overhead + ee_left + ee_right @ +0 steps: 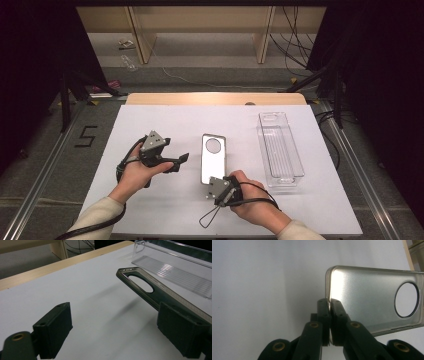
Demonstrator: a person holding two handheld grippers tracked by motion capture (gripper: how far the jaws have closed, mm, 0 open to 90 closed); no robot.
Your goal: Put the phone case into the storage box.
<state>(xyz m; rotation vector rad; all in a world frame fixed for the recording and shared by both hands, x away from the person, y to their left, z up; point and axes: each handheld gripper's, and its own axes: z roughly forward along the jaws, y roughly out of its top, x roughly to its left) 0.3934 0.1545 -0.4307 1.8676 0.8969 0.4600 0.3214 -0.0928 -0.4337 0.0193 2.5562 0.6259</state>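
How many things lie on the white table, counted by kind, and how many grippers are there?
Phone case: 1
Clear plastic tray: 1
Grippers: 2, left gripper open, right gripper shut on the case edge
Total: 4

Right tongs (225, 184) pinch phone case (213, 157) — left tongs (176, 161) apart.

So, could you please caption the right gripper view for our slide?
Right tongs pinch the bottom edge of a translucent phone case above the white table.
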